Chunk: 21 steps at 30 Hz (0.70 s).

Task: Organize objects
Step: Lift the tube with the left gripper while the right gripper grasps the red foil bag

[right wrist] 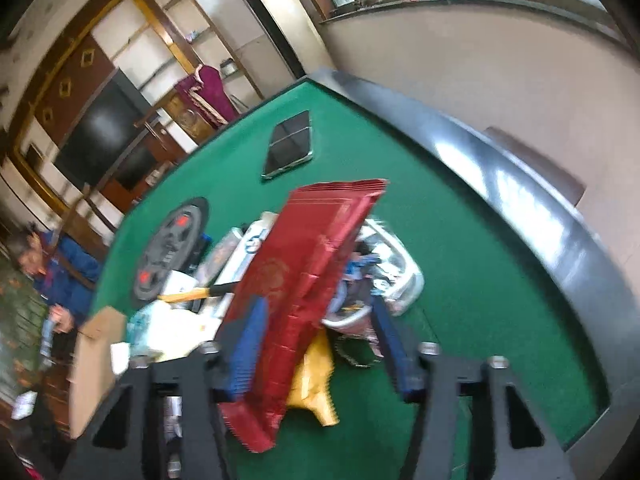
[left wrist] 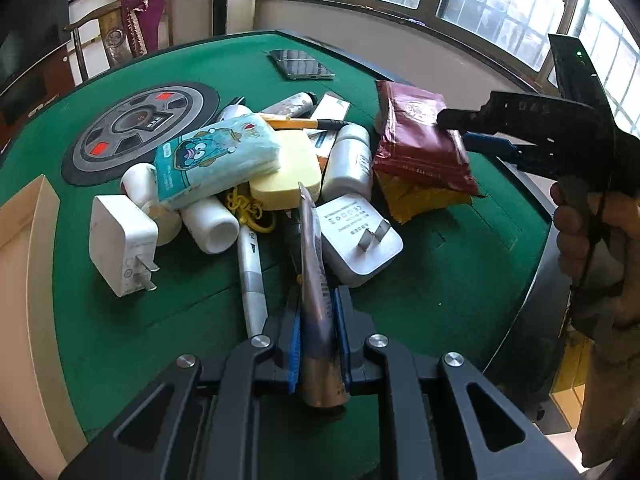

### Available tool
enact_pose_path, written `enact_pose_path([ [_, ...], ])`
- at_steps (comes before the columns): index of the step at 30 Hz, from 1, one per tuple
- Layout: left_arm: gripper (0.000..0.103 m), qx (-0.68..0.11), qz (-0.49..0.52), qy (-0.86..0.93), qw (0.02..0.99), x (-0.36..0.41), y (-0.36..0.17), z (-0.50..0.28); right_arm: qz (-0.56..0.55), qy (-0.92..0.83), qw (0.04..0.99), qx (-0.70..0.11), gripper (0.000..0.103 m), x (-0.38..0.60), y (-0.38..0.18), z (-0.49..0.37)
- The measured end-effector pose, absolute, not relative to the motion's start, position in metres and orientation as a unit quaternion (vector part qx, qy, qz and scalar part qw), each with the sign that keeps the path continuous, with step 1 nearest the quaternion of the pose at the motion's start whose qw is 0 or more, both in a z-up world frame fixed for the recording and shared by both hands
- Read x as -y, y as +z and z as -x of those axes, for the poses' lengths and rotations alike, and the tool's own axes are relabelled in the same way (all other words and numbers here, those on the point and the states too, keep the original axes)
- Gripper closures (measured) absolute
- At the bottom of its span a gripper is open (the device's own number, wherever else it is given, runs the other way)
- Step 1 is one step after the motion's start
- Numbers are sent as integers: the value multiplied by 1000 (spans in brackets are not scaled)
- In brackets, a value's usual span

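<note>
1. A green felt desk (left wrist: 460, 288) carries a heap of small things at its middle, with a round grey control panel (left wrist: 140, 132) set into the felt on the far left.
2. A cardboard box (left wrist: 24, 264) stands at the desk's left edge.
3. The right gripper (right wrist: 316, 340), held in a hand (left wrist: 588, 236), has a dark red packet (right wrist: 296, 292) between its jaws. The packet is tilted and lies against the left pad; the other pad stands clear of it. A yellow packet (right wrist: 316, 376) lies underneath on the felt.
4. The left gripper (left wrist: 318, 312) has its jaws closed on a slim silver-brown tube (left wrist: 314, 264), whose flat end points out over the heap.
5. A teal tissue pack (left wrist: 216, 156) rests atop the heap, partly on a yellow sponge (left wrist: 288, 176).
6. Two white chargers lie prongs up: one (left wrist: 120, 240) at the heap's left, one (left wrist: 356, 236) just right of the tube.
7. White bottles (left wrist: 348, 164) lie among them.
8. A phone (left wrist: 300, 65) lies apart, near the far edge.
</note>
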<state>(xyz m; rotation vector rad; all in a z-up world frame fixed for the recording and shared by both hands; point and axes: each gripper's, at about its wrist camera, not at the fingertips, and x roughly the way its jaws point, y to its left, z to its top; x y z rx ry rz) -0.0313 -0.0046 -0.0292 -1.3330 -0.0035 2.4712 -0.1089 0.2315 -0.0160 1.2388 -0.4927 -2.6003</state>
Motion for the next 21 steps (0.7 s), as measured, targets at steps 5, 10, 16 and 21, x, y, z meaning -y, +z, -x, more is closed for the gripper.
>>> enact_pose_path([
  [5, 88, -1, 467, 869, 164, 5, -29, 31, -395, -900, 136, 126, 99, -218, -4, 98],
  [10, 88, 4, 466, 870, 162, 6, -29, 29, -364, -910, 162, 116, 103, -214, 11, 83],
  [16, 89, 6, 462, 872, 164, 7, -25, 25, -365, -909, 165, 111, 101, -213, 20, 79],
  [21, 89, 8, 467, 869, 163, 7, -29, 25, -402, -875, 152, 223, 10, -240, -4, 99],
])
